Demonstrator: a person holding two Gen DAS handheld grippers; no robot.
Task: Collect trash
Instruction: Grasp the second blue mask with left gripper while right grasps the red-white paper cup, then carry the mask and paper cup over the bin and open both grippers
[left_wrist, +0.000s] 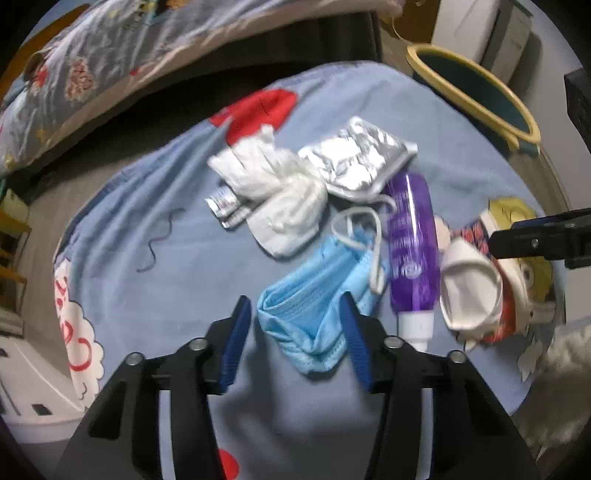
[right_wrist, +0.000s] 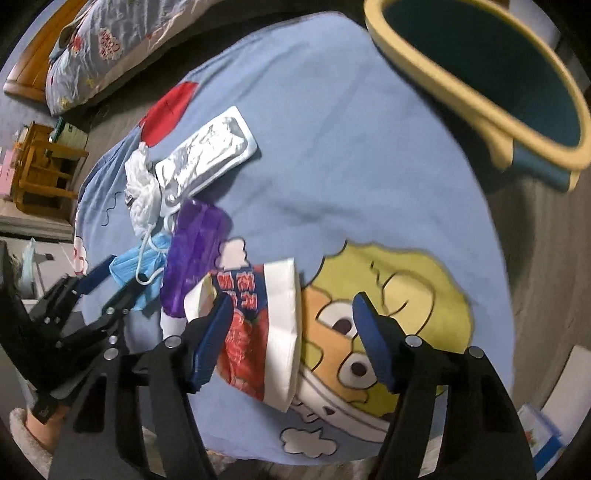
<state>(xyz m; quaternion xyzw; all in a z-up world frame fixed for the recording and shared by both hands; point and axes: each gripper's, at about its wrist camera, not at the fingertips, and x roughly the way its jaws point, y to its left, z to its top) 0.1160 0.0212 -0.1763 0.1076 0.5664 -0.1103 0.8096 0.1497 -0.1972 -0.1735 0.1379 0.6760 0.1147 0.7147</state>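
Note:
A crumpled blue face mask (left_wrist: 314, 306) lies between the fingers of my left gripper (left_wrist: 295, 306). The right pad touches its edge and the left pad stands clear, so the jaws are open. My right gripper (right_wrist: 291, 301) straddles a crushed red and blue paper cup (right_wrist: 266, 332). Its left finger is against the cup and its right finger is apart from it, so it is open. Between mask and cup lies a purple bottle (left_wrist: 410, 251) with a white cap. Beyond them lie white tissue (left_wrist: 273, 184), a silver foil pouch (left_wrist: 358, 158) and a small foil wrapper (left_wrist: 225, 206).
Everything rests on a blue cartoon-print cloth (right_wrist: 351, 147) over a rounded surface. A teal bin with a yellow rim (right_wrist: 480, 74) stands past its far right edge. A bed with a patterned quilt (left_wrist: 92, 66) runs behind, and wooden furniture (right_wrist: 40, 173) stands at the left.

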